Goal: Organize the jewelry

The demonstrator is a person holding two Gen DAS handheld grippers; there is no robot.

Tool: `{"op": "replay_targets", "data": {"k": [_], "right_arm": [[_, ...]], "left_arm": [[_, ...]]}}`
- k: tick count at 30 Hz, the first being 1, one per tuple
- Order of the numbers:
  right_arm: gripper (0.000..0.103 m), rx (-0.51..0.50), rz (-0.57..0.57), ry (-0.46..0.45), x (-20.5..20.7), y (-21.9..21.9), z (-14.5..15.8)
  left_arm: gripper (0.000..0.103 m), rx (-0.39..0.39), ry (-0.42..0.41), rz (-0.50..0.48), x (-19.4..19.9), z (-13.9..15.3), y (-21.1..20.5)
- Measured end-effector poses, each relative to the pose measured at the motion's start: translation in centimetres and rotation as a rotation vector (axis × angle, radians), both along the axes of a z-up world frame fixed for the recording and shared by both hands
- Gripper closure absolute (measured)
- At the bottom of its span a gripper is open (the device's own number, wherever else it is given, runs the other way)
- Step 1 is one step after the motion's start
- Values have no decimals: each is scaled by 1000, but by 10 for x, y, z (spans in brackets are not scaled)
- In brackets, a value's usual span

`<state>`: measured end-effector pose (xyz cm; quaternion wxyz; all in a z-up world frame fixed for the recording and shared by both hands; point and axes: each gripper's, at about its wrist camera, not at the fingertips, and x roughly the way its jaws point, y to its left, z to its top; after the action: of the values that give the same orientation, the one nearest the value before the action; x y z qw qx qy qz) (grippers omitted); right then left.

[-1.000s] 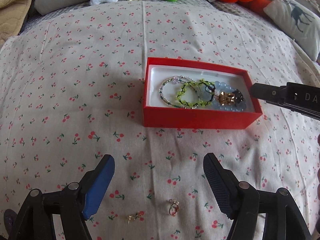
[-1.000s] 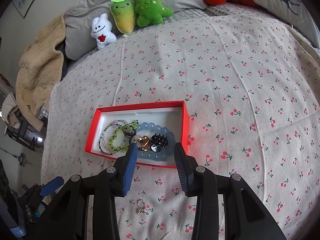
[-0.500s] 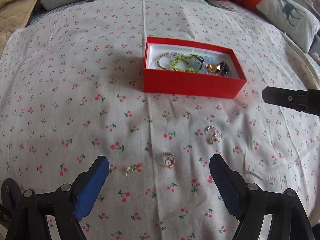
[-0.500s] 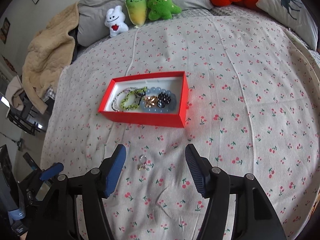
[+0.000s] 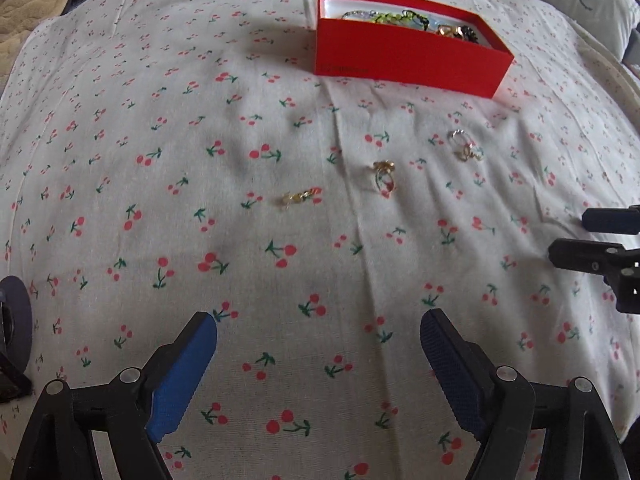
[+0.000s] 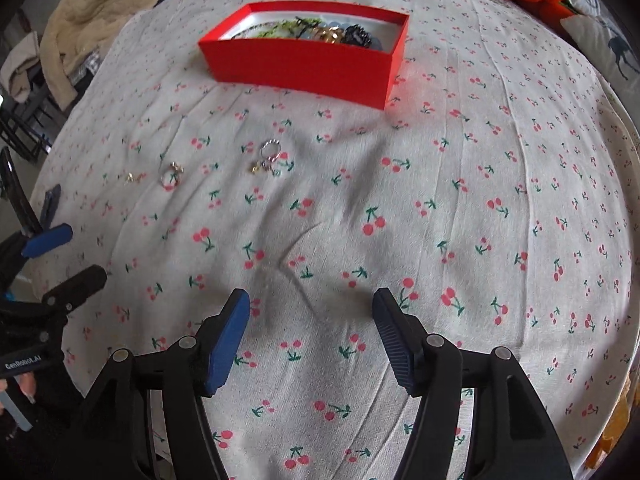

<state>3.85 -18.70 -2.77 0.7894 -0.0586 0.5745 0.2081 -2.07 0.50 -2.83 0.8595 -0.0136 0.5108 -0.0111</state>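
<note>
Item: red box, open-topped, white-lined, standing on the bed toward its far edge. Contents: bracelets in green and pale beads, a gold piece and a dark piece at the right end; finer detail too small to tell.

Item: three small pieces loose on the cherry-print bedcover, in a loose row nearer the front edge than the box and well apart from it.
- small gold earring, leftmost, with a red bit at one end.
- gold ring, middle.
- silver ring with charm, rightmost, nearest the box.

Item: left tool, jaws wide apart, holding nothing, low over the bedcover at the near edge. The three loose pieces lie ahead of it, none between its fingers.

Item: right tool, jaws likewise spread, empty. The silver ring with charm lies ahead and to its left; the gold ring and small gold earring farther left.

Step in hand, as judged: between placements; bracelets boxed, small pieces outstanding.

Next move, as judged: lower one tool over a single piece, fingers straddling it, and pinch close to the fabric. The pieces are thin and flat; the cloth may bunch.
</note>
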Motion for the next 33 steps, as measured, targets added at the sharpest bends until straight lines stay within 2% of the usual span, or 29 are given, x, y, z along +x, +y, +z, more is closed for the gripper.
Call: {"op": "replay_targets", "data": {"k": [2,3,7,10,14,21,23,25,26,28,30,33], "right_arm": [[31,-30,34,-39,-7,6,-3],[26,-35,51,-50,-10,8,-3],[9,-32,90,-68,-13,13,-10],[0,-46,106,-95,-13,17,-15],[0,-47,100,-122,-14,18,-17],[0,-31,36,-143,-15,13,-18],[0,-41,32,-133,-11,19,-18],[0,-49,32,-112,-7,22,-18],[0,-51,34,-103,-5,23,-18],[0,-51,50,-92,-3,23,-18],[0,-53,71,-87,-1,24,-18],[0,-45,91,-86,4,24,-16]], "left_arm": [[16,5,2,2,-2,-9,4],[16,8,-3,8,-3,-13,7],[2,29,-57,27,-5,-21,16],[0,26,-94,24,-3,-25,24],[0,12,-131,23,3,-26,34],[2,-34,-124,18,15,-22,36],[9,-51,-130,21,18,-19,34],[25,-75,-135,17,20,-15,31],[30,-100,-136,8,22,-13,29],[49,-162,-127,-22,25,-10,23],[54,-205,-115,-47,30,-10,16],[54,-211,-110,-67,37,-11,2]]}}
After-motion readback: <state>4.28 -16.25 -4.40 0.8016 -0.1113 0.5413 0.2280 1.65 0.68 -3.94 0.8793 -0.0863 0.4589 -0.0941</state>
